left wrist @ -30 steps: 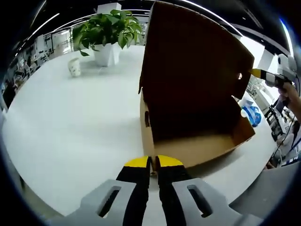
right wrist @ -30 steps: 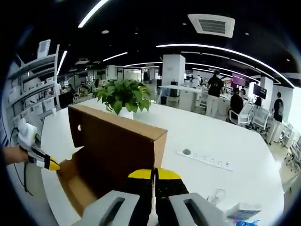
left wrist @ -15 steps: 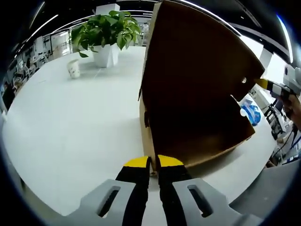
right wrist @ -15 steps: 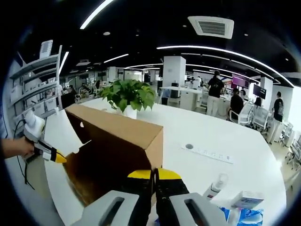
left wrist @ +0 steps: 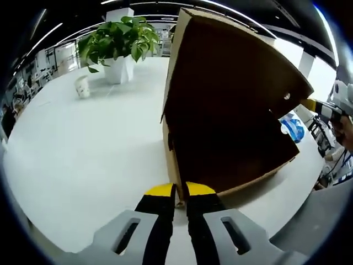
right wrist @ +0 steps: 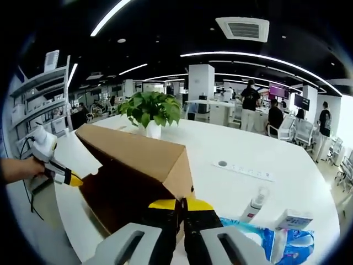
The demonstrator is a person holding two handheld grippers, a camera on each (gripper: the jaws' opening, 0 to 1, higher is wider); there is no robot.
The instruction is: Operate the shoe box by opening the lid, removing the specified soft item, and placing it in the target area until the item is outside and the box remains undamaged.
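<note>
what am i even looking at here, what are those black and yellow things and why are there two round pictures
A person holds a tool in each hand, and each tool carries its own fisheye camera, hence two round pictures. The left hand-held gripper rises from the bottom of the left gripper view; the right hand-held gripper does the same in the right gripper view. Both have black jaws with yellow tips, pressed together on edges of a brown cardboard shoe box, which is tipped up on a white table. Its inside looks dark; I cannot tell what it holds. Also on the table: a potted plant, a small cup, a power strip, a small bottle and a blue package.
</note>
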